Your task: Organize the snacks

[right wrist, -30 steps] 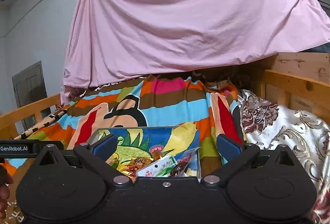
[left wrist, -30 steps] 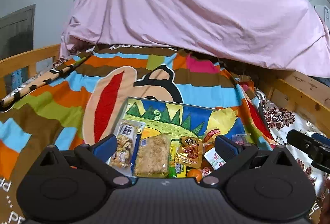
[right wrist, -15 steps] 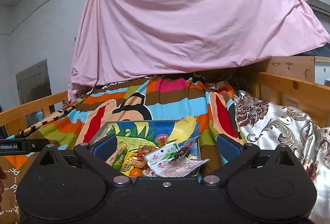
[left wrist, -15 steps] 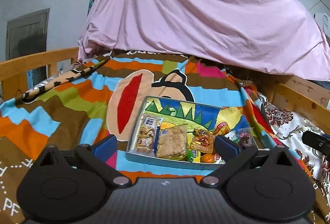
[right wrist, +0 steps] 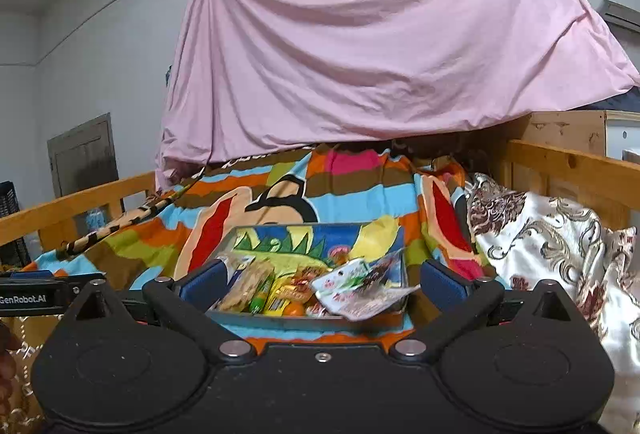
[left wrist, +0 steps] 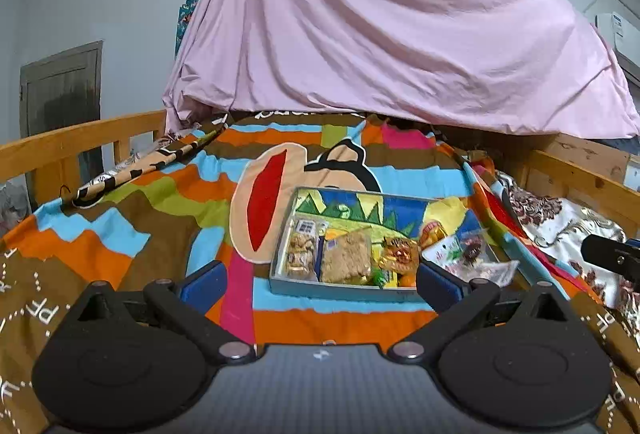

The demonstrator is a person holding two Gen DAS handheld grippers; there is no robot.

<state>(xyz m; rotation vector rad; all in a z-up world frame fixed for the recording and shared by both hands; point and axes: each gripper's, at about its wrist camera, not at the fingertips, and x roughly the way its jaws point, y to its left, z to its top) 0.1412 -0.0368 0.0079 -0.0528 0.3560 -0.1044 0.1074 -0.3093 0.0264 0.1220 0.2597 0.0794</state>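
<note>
A shallow grey tray [left wrist: 340, 290] with a cartoon-print floor lies on the striped blanket and holds several snack packets. At its left are a clear cookie pack [left wrist: 301, 250] and a flaky cracker pack [left wrist: 346, 252]; an orange-gold pouch [left wrist: 398, 253] sits mid-tray, and white-and-clear packets [left wrist: 460, 252] lean over the right rim. My left gripper [left wrist: 320, 284] hovers open in front of the tray's near edge, holding nothing. In the right wrist view the tray [right wrist: 296, 320] and its white packet [right wrist: 348, 280] lie just ahead of my open, empty right gripper [right wrist: 320, 280].
The colourful blanket [left wrist: 152, 218] covers a bed with wooden rails [left wrist: 72, 144] left and right. A pink sheet [left wrist: 380, 46] hangs behind. A floral satin quilt [right wrist: 552, 246] lies to the right. The other gripper's body [left wrist: 612, 258] shows at the right edge.
Both grippers have drawn back and up from the tray, so it looks smaller and farther off. Their jaws stayed open and the snacks stayed in the tray.
</note>
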